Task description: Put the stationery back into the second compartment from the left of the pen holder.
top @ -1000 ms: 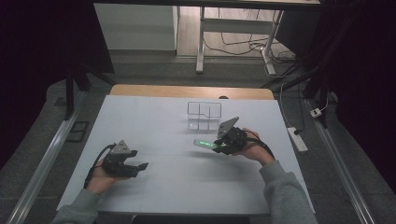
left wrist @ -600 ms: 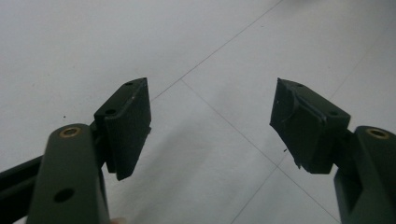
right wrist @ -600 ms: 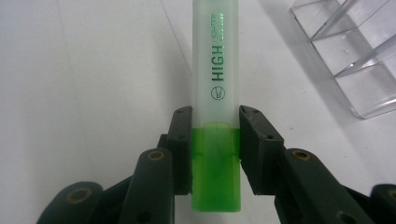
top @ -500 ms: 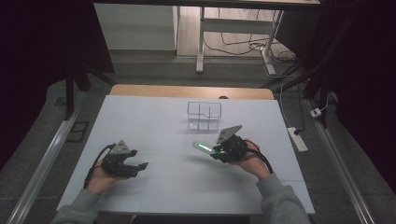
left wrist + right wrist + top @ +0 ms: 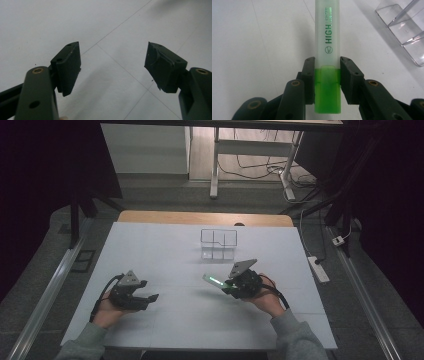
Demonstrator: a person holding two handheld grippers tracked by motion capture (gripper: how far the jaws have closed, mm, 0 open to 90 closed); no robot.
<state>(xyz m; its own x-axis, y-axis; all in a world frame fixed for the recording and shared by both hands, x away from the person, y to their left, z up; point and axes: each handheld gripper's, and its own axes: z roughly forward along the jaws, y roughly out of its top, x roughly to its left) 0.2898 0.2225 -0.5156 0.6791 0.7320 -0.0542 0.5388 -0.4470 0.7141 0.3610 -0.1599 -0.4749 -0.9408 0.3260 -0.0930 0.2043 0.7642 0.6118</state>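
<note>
My right gripper (image 5: 227,286) (image 5: 327,70) is shut on a green highlighter (image 5: 214,280) (image 5: 327,50), its pads clamped near the green end while the frosted barrel points away toward the table's left. It hovers just in front of a clear acrylic organizer (image 5: 218,243) (image 5: 404,32) at the table's middle back. My left gripper (image 5: 148,301) (image 5: 112,67) rests low at the front left, jaws wide open over bare white tabletop (image 5: 50,25) with nothing between them.
The white table (image 5: 165,245) has a wooden strip along its far edge. Beyond it the floor holds desk legs, cables and a power strip (image 5: 318,268) to the right. A metal rail (image 5: 45,295) runs along the left side.
My right hand has drawn the highlighter back toward the front of the table, away from the organizer. The left gripper has stayed put.
</note>
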